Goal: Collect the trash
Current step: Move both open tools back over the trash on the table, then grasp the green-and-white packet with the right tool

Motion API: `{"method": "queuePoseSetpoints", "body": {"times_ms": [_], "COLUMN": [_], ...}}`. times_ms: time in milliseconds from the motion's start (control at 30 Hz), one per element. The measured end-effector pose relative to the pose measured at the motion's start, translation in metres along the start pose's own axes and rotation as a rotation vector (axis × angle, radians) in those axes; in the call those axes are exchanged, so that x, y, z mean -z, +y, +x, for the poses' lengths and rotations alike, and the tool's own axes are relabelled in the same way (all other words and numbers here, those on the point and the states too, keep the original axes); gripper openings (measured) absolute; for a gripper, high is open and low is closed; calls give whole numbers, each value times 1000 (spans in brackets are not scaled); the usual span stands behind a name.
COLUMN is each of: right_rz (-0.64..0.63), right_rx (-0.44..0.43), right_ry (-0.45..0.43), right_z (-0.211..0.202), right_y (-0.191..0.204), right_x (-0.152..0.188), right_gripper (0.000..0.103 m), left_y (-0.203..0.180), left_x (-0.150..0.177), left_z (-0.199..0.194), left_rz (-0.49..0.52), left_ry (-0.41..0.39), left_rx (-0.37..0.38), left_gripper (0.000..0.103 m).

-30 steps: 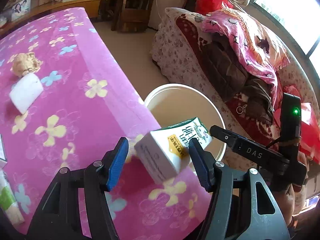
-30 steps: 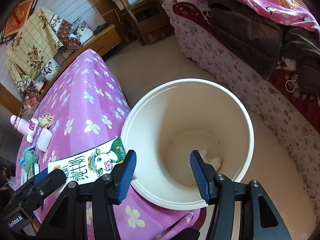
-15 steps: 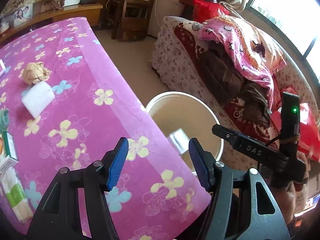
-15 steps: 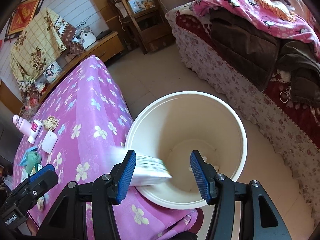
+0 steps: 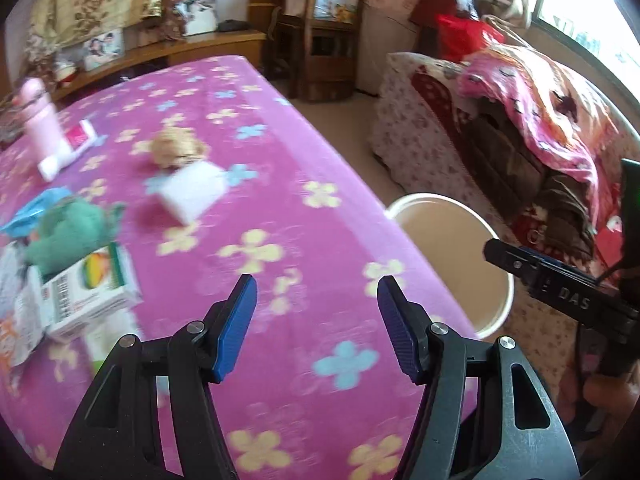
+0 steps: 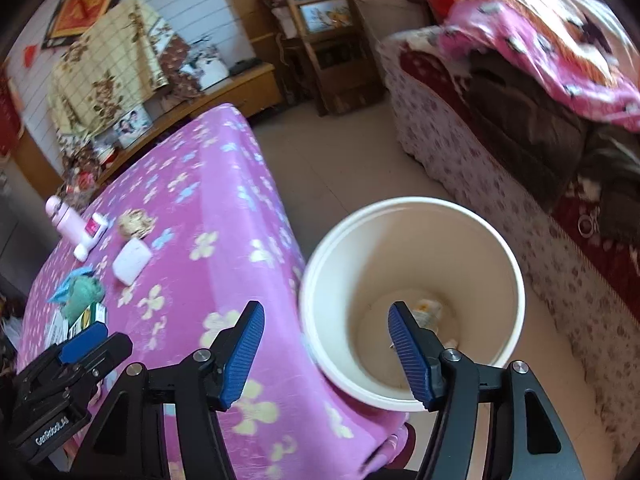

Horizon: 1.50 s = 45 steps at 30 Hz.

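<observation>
Hovering with jaws spread and nothing between them, the left gripper (image 5: 316,320) now faces the pink flower-print tablecloth (image 5: 280,184); a second ago the green-and-white milk carton lay at its tips on the table edge, half a second ago the carton was a blur tipping over the rim, and it is now gone from the cloth. Right gripper (image 6: 328,344): likewise wide open and empty, above the round cream plastic bin (image 6: 508,256), which stands on the floor against the table's corner. Only the right wrist view looks into the bin, showing pale crumpled scraps (image 6: 430,308) at the bottom; the carton cannot be made out there. Remaining on the cloth, blurred: white rectangular pad (image 5: 192,194), tan crumpled wad (image 5: 176,148), pink bottle (image 5: 40,120), green cloth lump (image 5: 72,232), small printed box (image 5: 88,292).
</observation>
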State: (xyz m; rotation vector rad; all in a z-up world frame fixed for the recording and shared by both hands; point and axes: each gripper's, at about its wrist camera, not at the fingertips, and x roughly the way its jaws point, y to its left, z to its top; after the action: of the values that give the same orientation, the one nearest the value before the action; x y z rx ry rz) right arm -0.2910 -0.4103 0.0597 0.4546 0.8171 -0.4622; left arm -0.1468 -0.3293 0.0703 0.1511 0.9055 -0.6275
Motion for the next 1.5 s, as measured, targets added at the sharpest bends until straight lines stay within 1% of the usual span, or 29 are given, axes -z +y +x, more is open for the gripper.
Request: {"method": "queuePoseSetpoints", "body": {"times_ms": [167,300,600,833,967,1167,1300,1433,1500], "right_rz": [-69,-119,-256,-351,-386,-433,-464,-487,-496], "right_rx": [-28,-58,-147,-213,-240,-264,-272,-280,-279], "right_ry": [-12,-27,-14,26,71,133,160,185,191], "right_z": [-4,-7,-4,-1,9,30,42,54,61], "right_y": [37,67,143,188,206,236,255,269,275], "right_x": [4,11,28,48,60,75,84,90,93], "right_gripper": [63,67,67,70,70,70,70,70,70], "left_y": [31,57,112,170,200,245,264,273,273], "left_x": [9,18,41,64,79,93,101,107,108], "left_z": [-22,-45,-84,-103,-106,-104,-99,-94,-87], "left_rz": [-33,-53,-100,-173,-202,-313,-371,-413,-425], "left_ry": [-38,-77,-122,-106,-82,-65,-49,-42,-34], "left_rx": [-71,-133,-206,-219,-277,-339,-378,-360,-310], "left_gripper": [61,61,62,62,62,62,61,61,61]}}
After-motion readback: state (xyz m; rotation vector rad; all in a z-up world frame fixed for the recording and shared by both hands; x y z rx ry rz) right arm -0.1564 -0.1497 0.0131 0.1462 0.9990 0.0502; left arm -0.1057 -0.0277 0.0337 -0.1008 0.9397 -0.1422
